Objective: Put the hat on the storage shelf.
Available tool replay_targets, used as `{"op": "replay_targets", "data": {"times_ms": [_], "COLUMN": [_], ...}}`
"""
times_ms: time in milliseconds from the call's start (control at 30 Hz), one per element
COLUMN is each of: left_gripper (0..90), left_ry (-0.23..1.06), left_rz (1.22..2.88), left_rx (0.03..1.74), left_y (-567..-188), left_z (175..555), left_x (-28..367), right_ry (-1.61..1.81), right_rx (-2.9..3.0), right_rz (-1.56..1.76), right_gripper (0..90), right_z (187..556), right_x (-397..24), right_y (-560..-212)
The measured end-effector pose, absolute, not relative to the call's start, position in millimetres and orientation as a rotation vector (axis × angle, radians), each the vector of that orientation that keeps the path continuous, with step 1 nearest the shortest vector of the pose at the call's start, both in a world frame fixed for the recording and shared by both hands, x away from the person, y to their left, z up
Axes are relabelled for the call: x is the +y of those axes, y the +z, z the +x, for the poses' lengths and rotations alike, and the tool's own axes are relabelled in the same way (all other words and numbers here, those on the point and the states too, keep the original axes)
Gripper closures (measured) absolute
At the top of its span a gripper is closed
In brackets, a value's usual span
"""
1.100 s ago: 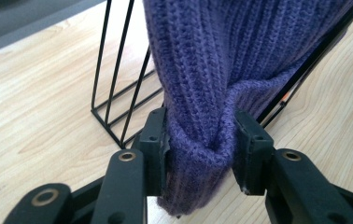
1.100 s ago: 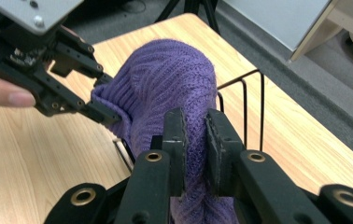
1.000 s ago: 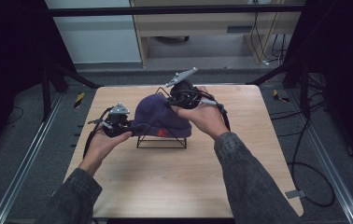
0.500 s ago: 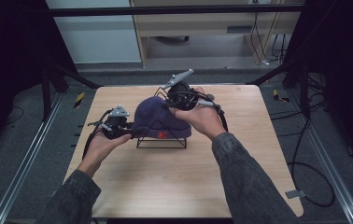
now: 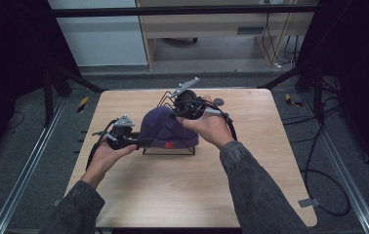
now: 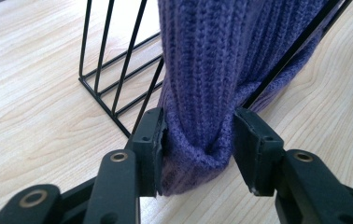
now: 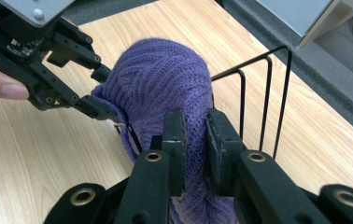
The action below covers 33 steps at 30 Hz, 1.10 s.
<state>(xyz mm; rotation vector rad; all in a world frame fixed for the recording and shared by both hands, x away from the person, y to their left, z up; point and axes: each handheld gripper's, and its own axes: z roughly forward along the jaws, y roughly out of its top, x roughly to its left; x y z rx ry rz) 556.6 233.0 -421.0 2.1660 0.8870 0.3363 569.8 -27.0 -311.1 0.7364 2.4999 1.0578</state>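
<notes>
Purple hat (image 5: 165, 129) draped over wire rack (image 5: 169, 148), centre of counter (image 5: 187, 195). Left gripper (image 6: 198, 135) fingers pinching hem; right gripper (image 7: 195, 140) fingers clamped on knit. Seemingly mid-task: hat not yet free.

One purple knit beanie (image 5: 165, 129) sat at the bench's centre, draped over one black wire rack (image 5: 169, 150). One wooden bench (image 5: 182, 190) carried everything. There were two hand-held grippers: the left hand-held gripper (image 5: 138, 142) at about nine o'clock of the beanie, the right hand-held gripper (image 5: 178, 111) at about one o'clock. Two hands held them, the left hand (image 5: 105, 155) and the right hand (image 5: 213, 127), one to each. One small round grey disc (image 5: 218, 102) lay on the bench at about one o'clock. In the right gripper view, three upright wire loops of the rack could be counted beside the beanie.
</notes>
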Motion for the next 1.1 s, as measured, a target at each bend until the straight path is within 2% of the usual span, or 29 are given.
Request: {"op": "replay_targets", "data": {"times_ms": [167, 300, 400, 700, 800, 1100], "left_gripper": [58.1, 67.2, 69.5, 66.5, 60.2, 55.0], "left_ry": [0.329, 0.334, 0.355, 0.348, 0.366, 0.425], "left_rz": [2.165, 2.190, 2.178, 2.174, 2.142, 2.091], "left_rx": [0.907, 0.899, 0.927, 0.935, 0.946, 0.982], "left_y": [-423, -424, -423, -429, -428, -426], "left_z": [556, 556, 556, 552, 549, 530], "left_x": [234, 234, 236, 238, 243, 259], "right_ry": [1.043, 1.040, 1.035, 1.034, 1.052, 1.098], "right_rx": [2.510, 2.517, 2.523, 2.551, 2.558, 2.527], "right_rz": [0.739, 0.742, 0.749, 0.744, 0.744, 0.736], "right_gripper": [79.1, 78.8, 78.3, 75.1, 71.6, 69.0], "right_z": [569, 569, 568, 565, 563, 555], "right_x": [-28, -28, -29, -32, -34, -40], "right_y": [-317, -321, -324, -329, -328, -316]}}
